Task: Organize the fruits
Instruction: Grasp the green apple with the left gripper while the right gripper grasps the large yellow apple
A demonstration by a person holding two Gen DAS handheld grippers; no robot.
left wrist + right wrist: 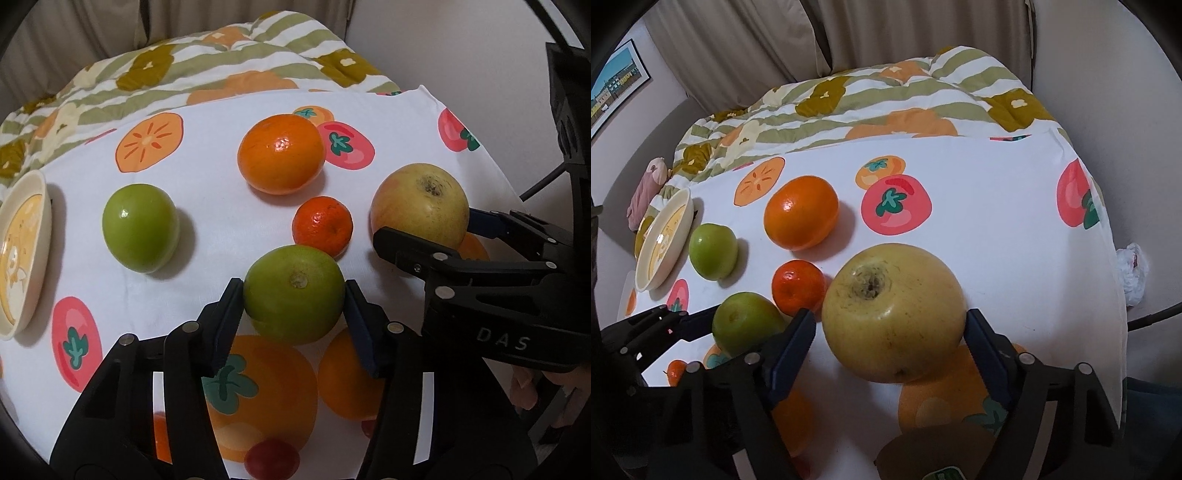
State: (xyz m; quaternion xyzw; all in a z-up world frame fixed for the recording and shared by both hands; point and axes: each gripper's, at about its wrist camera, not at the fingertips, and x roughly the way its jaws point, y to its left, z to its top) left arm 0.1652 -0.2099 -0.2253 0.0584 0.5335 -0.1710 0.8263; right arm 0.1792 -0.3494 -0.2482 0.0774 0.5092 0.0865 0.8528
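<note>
Green skin fills the gap of my left gripper [294, 295], pads pressed on either flank of the green apple [294, 294] for a level lift, while my right gripper [891, 334] brackets the yellow apple [894, 312] (far pad touching, near pad unclear), bowl [40, 218] waiting far left.

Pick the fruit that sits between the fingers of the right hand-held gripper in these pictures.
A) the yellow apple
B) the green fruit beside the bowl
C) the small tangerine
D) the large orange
A: in the right wrist view the right hand-held gripper has its two fingers on either side of the yellow apple, while the left hand-held gripper brackets a green fruit.
</note>
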